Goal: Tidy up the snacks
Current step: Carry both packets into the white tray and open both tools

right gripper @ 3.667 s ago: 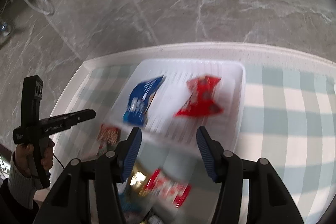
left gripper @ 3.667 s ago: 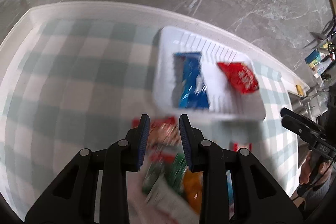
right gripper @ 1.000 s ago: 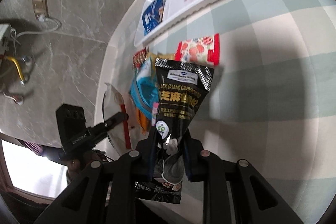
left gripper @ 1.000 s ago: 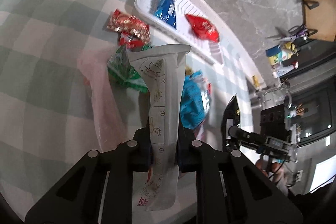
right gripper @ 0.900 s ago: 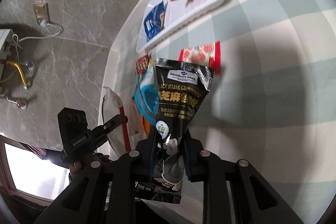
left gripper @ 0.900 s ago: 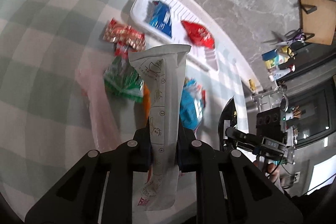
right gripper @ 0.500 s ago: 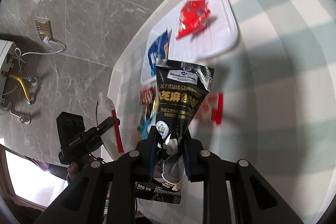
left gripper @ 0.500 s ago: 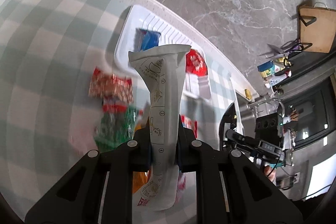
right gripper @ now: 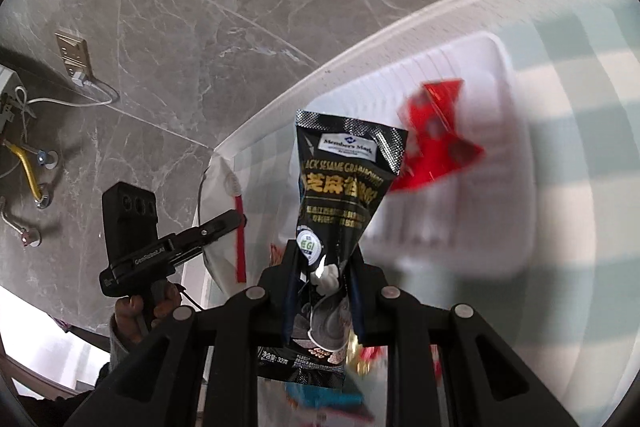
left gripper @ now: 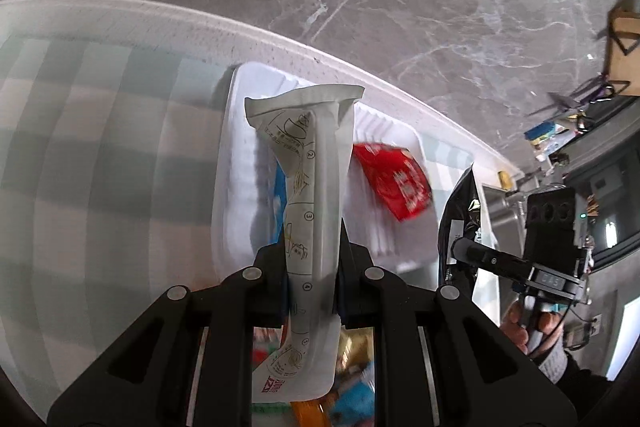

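While gripped, black pouch (right gripper: 344,179) reads "Member's Mark"

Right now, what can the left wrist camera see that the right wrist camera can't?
Only the left wrist view shows the wooden board leaning on the wall at far right and the printed back of the white packet the left gripper holds.

Only the right wrist view shows the wall socket and the label of the black sesame packet in the right gripper.

Both show the white tray, the red packet in it, and the checked tablecloth.
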The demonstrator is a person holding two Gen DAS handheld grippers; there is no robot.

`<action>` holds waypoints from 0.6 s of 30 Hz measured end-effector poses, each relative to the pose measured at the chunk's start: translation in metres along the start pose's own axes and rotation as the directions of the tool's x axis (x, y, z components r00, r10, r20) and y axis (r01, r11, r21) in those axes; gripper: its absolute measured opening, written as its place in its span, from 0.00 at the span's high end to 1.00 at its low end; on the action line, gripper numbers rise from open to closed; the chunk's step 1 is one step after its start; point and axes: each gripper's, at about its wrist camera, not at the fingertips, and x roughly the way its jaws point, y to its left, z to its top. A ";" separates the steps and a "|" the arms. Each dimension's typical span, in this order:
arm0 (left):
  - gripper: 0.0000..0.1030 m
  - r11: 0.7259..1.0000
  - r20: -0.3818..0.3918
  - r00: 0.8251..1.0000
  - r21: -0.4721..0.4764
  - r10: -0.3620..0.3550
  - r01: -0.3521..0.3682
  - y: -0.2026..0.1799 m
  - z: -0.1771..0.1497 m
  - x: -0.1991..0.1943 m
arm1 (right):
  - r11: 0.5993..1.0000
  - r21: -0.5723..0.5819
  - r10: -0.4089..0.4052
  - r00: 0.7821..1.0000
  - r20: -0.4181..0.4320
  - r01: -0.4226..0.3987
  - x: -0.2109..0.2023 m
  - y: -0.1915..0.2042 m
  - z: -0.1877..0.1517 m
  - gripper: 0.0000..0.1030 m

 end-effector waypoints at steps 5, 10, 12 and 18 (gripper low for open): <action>0.85 0.999 -0.029 0.999 0.025 0.038 -0.037 0.004 0.037 0.033 | 0.999 -0.027 -0.034 0.999 -0.016 0.033 0.025 0.001 0.026 0.77; 0.85 0.996 -0.067 0.995 0.042 0.078 -0.076 0.013 0.069 0.066 | 0.998 -0.026 -0.064 0.997 -0.033 0.063 0.049 -0.006 0.047 0.77; 0.85 0.995 -0.076 0.993 0.047 0.091 -0.088 0.017 0.077 0.077 | 0.997 -0.023 -0.079 0.996 -0.042 0.078 0.057 -0.010 0.051 0.77; 0.85 0.987 -0.076 0.987 0.091 0.140 -0.133 0.021 0.091 0.103 | 0.986 -0.038 -0.164 0.985 -0.046 0.163 0.071 -0.019 0.058 0.77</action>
